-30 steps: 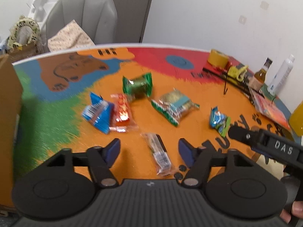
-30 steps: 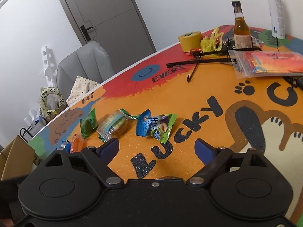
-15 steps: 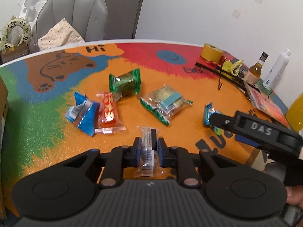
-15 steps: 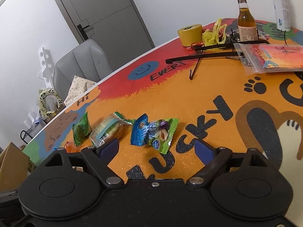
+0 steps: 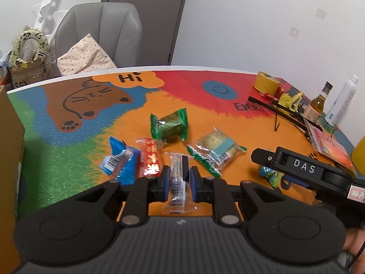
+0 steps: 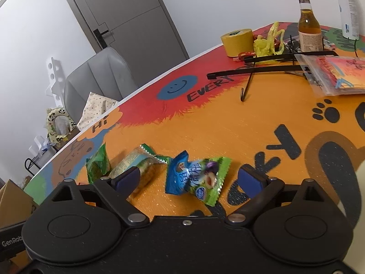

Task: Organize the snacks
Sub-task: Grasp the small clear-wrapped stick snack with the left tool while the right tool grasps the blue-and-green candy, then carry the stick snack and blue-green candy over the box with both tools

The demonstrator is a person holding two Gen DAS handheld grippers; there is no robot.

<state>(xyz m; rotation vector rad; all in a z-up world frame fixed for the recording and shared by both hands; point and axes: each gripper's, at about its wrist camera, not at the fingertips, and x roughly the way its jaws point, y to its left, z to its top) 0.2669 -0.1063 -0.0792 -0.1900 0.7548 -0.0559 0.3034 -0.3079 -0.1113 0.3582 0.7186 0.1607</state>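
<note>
Glossy clear plastic snack wrapper (image 5: pixel 178 178); glittery, grainy table mat (image 5: pixel 68 159).

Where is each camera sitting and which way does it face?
Left wrist: on the left gripper, looking down across the table at snacks; its jaws pinch a clear snack bar; right gripper shows.
Right wrist: on the right gripper, jaws apart, facing a blue-green candy bag.
Both show the yellow tape roll.
</note>
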